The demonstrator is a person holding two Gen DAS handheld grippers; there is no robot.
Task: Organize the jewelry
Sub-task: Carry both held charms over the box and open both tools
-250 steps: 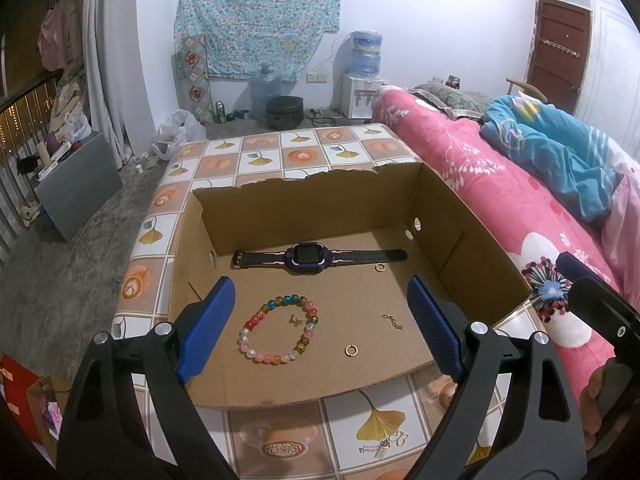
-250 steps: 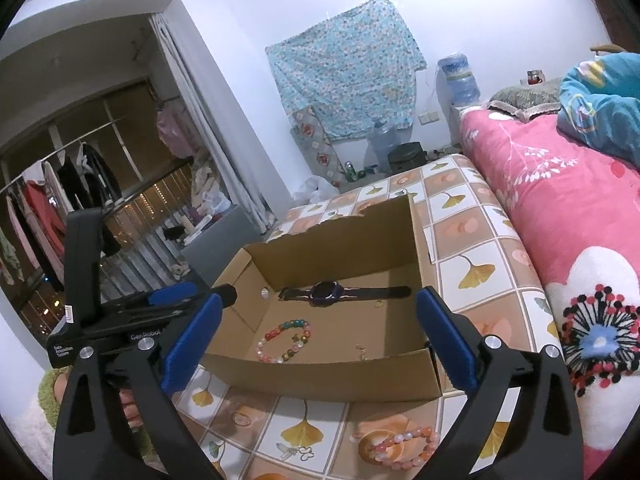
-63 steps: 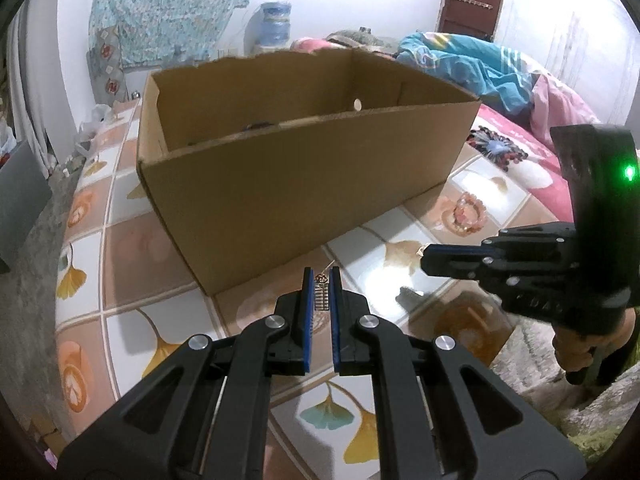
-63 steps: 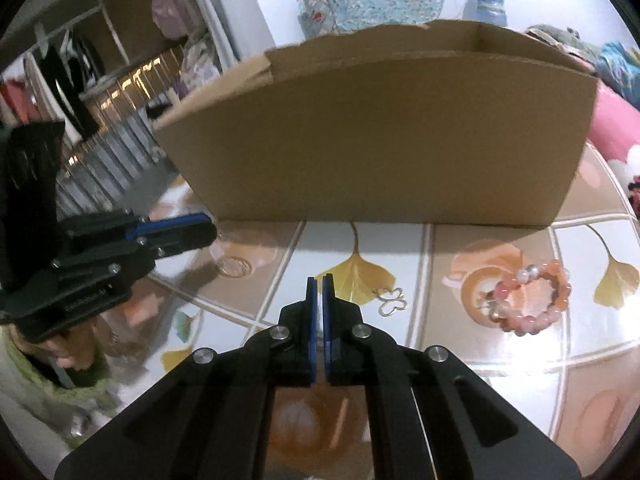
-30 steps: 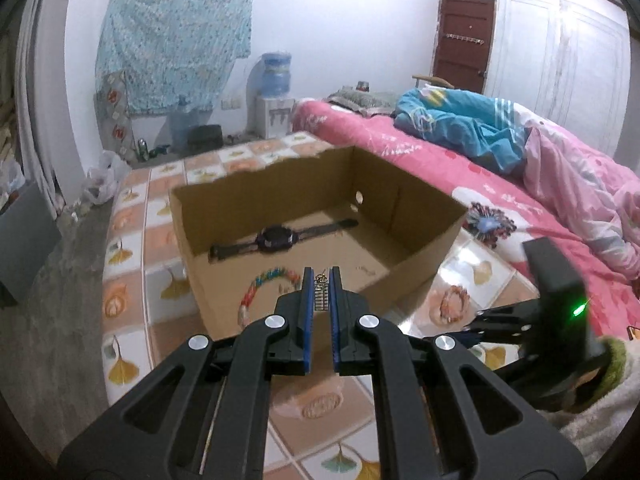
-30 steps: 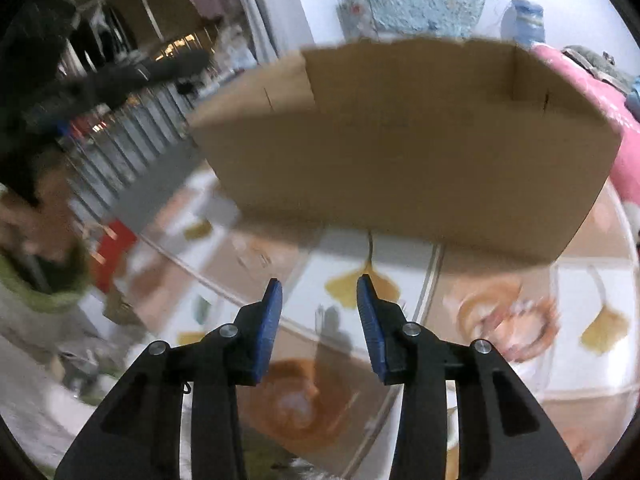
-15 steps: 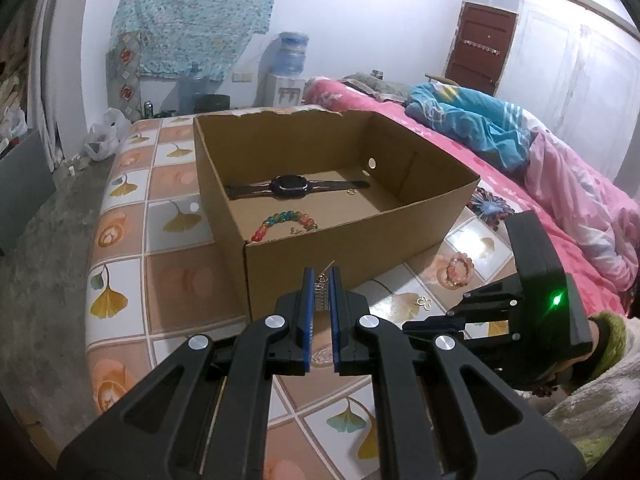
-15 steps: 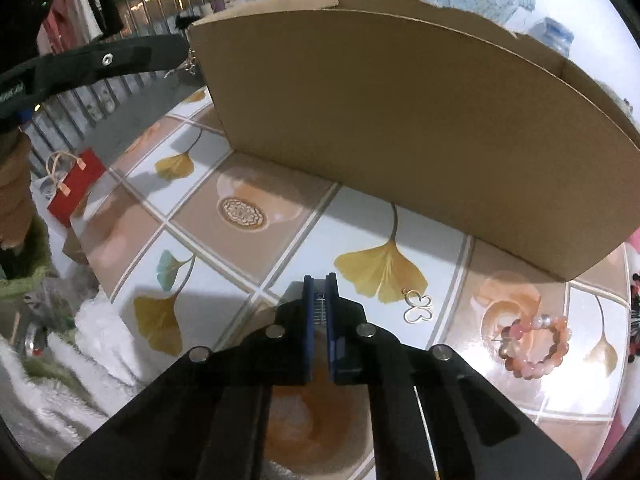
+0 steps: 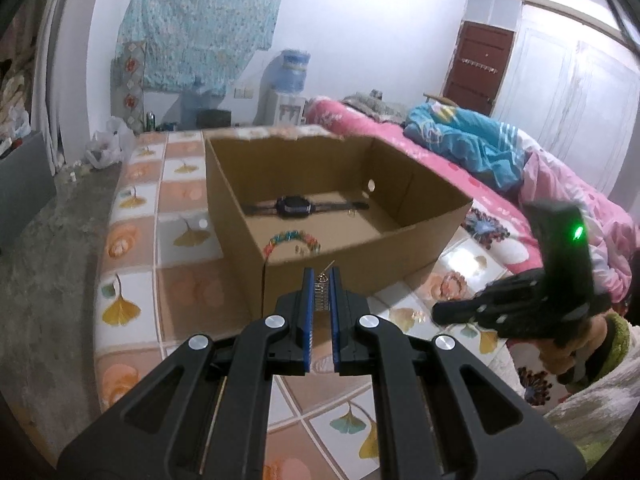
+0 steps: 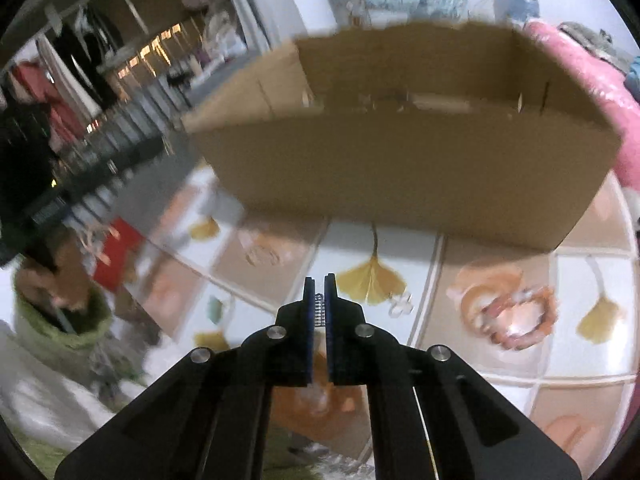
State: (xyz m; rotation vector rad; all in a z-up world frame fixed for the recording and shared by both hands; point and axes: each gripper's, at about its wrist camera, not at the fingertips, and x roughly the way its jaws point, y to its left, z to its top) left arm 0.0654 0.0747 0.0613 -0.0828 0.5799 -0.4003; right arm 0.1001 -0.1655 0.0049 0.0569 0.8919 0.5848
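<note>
An open cardboard box (image 9: 360,258) stands on the tiled-pattern tabletop. Inside lie a dark watch (image 9: 294,206), a coloured bead bracelet (image 9: 288,237) and a small gold ring (image 9: 352,212). My left gripper (image 9: 321,276) hovers before the box's near corner, shut on a thin gold earring (image 9: 329,267) that pokes out at its tips. My right gripper (image 10: 319,284) is shut above the tabletop in front of the box (image 10: 400,168); nothing shows between its tips. A gold butterfly charm (image 10: 400,305) and a pink bead bracelet (image 10: 508,316) lie on the table to its right.
A bed with pink bedding (image 9: 500,184) runs along the right side. The table (image 9: 180,288) drops off to a grey floor (image 9: 48,260) on the left. The right gripper's body (image 9: 560,280), green light on, sits low right in the left wrist view.
The right gripper's jaws closed down by the tabletop, then lifted away; its view is now blurred. The left gripper shifted sideways, still pinching the earring, with the box seen more from its corner.
</note>
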